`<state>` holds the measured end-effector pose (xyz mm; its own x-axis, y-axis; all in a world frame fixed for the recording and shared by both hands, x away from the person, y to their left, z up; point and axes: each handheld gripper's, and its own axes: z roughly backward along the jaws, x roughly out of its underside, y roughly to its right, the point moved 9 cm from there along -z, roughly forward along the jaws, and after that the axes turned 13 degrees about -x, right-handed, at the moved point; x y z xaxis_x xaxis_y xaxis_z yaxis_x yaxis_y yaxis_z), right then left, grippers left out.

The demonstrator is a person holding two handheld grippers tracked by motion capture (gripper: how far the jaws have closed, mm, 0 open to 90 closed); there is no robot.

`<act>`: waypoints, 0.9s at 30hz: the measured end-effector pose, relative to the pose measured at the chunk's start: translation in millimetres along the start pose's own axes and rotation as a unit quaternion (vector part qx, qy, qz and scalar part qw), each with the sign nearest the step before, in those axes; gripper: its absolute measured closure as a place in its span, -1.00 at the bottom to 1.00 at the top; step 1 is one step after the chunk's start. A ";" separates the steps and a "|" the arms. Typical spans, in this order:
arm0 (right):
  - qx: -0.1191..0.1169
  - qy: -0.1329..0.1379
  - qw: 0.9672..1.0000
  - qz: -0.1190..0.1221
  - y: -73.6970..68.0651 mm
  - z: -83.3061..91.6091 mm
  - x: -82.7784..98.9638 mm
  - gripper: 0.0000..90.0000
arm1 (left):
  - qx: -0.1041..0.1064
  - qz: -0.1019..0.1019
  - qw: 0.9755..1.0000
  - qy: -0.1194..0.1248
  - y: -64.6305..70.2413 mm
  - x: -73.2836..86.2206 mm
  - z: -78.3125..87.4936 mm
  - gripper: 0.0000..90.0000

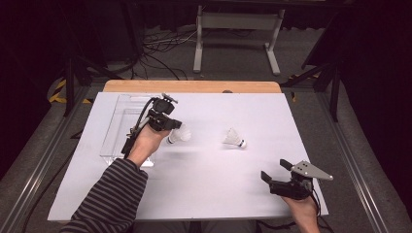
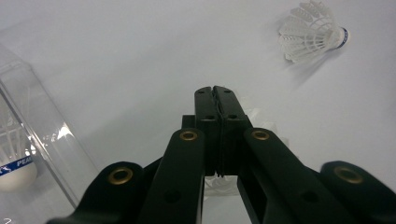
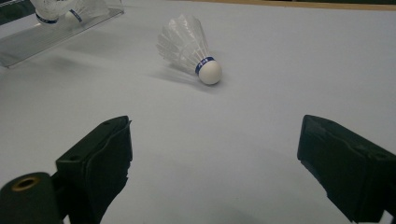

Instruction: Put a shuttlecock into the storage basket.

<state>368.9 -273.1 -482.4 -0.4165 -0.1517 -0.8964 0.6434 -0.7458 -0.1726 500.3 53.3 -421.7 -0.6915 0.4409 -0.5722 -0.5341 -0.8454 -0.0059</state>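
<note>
At the near right edge of the white table, the right gripper is held low over the surface by the person's right hand, with the grey three-cornered plate on top of it. Its jaws are spread wide and nothing lies between them; in the right gripper view only bare table is seen in the gap.

Further in, near the middle of the table and well apart from the right gripper, a loose shuttlecock is seen lying on its side, with its white cork tip turned toward the person's side and its feathers fanned away. It is also seen in the right gripper view, and in the left gripper view at the upper right.

To the left of it, the left gripper is carried by the left hand, from a striped sleeve. Its jaws are pressed together on a second shuttlecock; in the left gripper view white feathers are glimpsed pinched between and below the jaws.

Beyond the left hand, a clear plastic tray rests at the far left of the table. In the left gripper view a further shuttlecock is seen inside it.
</note>
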 end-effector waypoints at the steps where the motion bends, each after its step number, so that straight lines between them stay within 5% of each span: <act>1: 0.001 -0.001 1.000 0.000 0.2 0.2 0.1 -0.76 | 0.003 0.001 1.000 -0.001 0.2 0.6 1.8 1.00; 27: 0.001 0.002 1.000 0.000 0.3 0.2 -0.5 -0.76 | 0.006 0.004 0.999 0.031 -14.7 8.0 40.9 1.00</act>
<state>369.2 -273.4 -481.9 -0.4135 -0.1486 -0.8983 0.6417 -0.7475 -0.1717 482.7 81.5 -392.7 -0.6641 0.4140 -0.6226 -0.5351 -0.8447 0.0091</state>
